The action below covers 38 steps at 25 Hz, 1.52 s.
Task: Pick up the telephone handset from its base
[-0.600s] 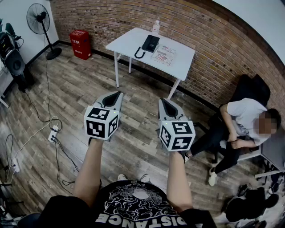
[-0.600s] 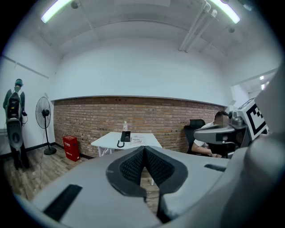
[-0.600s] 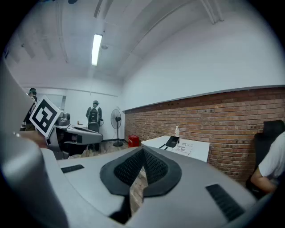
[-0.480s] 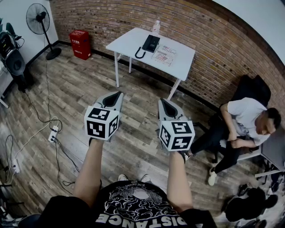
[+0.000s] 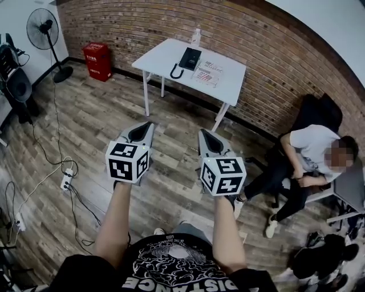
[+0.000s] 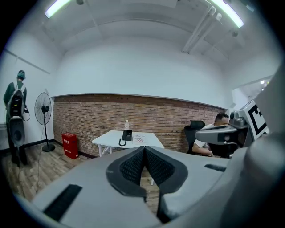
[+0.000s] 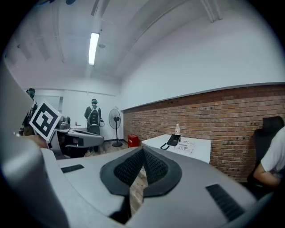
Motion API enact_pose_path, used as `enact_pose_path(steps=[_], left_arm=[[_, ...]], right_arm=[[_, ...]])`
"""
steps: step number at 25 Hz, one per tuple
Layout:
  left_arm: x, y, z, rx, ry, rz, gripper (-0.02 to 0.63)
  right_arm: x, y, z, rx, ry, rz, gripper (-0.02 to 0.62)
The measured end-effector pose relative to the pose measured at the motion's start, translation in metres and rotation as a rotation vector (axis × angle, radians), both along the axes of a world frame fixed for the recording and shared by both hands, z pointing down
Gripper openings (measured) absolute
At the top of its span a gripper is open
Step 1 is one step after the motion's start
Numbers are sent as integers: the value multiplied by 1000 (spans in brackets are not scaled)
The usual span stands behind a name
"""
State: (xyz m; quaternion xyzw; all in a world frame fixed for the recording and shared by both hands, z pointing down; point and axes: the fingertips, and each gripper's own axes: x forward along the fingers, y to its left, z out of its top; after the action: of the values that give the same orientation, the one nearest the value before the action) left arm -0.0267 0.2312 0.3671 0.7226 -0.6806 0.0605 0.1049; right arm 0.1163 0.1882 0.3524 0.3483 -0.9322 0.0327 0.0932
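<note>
Brick wall (image 5: pixel 142 25), plank floor (image 5: pixel 97 114); rectangular white table (image 5: pixel 162 57), black telephone (image 5: pixel 189 57).

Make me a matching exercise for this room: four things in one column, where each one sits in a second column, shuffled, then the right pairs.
Things
1. telephone
2. fan
3. red box
4. power strip

Places
A. lying among cables on the open wooden floor, at the left
B. on the white table
C. at the foot of the brick wall, left of the table
D. standing on its pole by the white wall

Pairs: 1-B, 2-D, 3-C, 4-A
</note>
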Motion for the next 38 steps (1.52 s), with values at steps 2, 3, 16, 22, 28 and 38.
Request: enact_pose_path(steps=[2,3,16,22,28,38], left_arm=[[-2,-2,0,-2,1,7,8],[-3,-5,1,-5,2,12,8],[-32,-93,15,-26,0,40,9],[-45,-164,16,-44,-5,37,18],[-55,-233,14,-63,-4,39,49],[-56,-329,15,-81,-26,61,107]], right_arm=[[-3,-2,0,3,2,3,0],[-5,-5,0,3,1,4,0],[-40,-92,18,-21,-13,-6,0],[-54,-163,20,-35,-12,-17,0],[-64,-231,21,-50,-15,-21,0],[-66,-322,22,-58,-24,-34,0]])
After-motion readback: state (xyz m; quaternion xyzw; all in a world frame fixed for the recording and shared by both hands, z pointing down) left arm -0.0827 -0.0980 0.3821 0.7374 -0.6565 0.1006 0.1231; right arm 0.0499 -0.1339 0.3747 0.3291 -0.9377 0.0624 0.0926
